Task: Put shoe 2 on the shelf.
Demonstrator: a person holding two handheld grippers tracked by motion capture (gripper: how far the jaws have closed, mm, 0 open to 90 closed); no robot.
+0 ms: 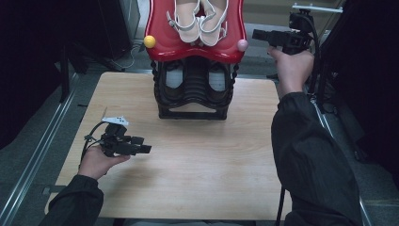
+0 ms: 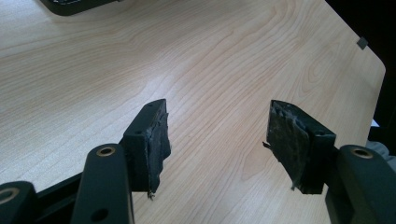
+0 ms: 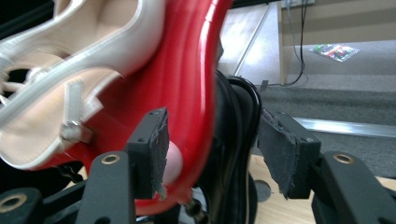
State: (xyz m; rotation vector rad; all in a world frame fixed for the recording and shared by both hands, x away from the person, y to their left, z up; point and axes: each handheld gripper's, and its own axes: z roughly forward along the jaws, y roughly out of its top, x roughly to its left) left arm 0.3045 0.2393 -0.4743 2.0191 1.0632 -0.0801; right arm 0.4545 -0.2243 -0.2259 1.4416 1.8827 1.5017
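Left tongs [image 1: 145, 149]: apart, empty, low over bench [image 1: 211, 160]. Right tongs [image 1: 258, 34]: apart, empty, beside red tray [image 1: 162, 44] atop black rack [image 1: 195, 110]. White sandals [image 1: 200, 21]: on tray, ungrasped. Progress: apparently nothing begun.

The high view looks forward and down over the whole desk [image 1: 188, 165]. The left gripper view sits close above its wood, and the right gripper view faces the red tray [image 3: 187, 84] closely, which the high view shares.

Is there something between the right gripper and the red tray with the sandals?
Nothing visible. The right gripper, jaws open, is beside the red tray's right edge near the pink ball; its own view shows that edge between the jaws.
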